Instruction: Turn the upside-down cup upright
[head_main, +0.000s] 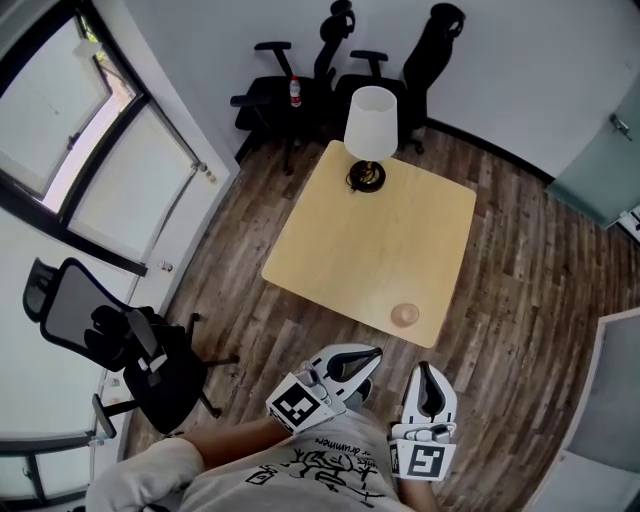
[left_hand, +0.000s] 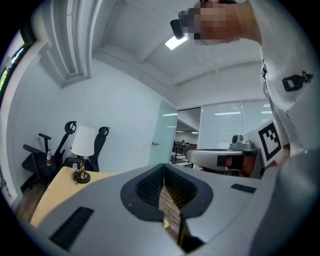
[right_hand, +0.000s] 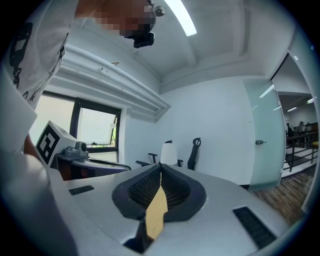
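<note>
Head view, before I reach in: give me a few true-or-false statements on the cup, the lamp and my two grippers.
1. The cup sits near the edge of the table closest to the person. True.
2. The lamp stands right beside the cup. False: it stands at the far side of the table, well apart from the cup.
3. The left gripper and the right gripper are both shut with nothing between the jaws. True.
4. The right gripper is touching the cup. False: it is off the table on the person's side, apart from the cup.
</note>
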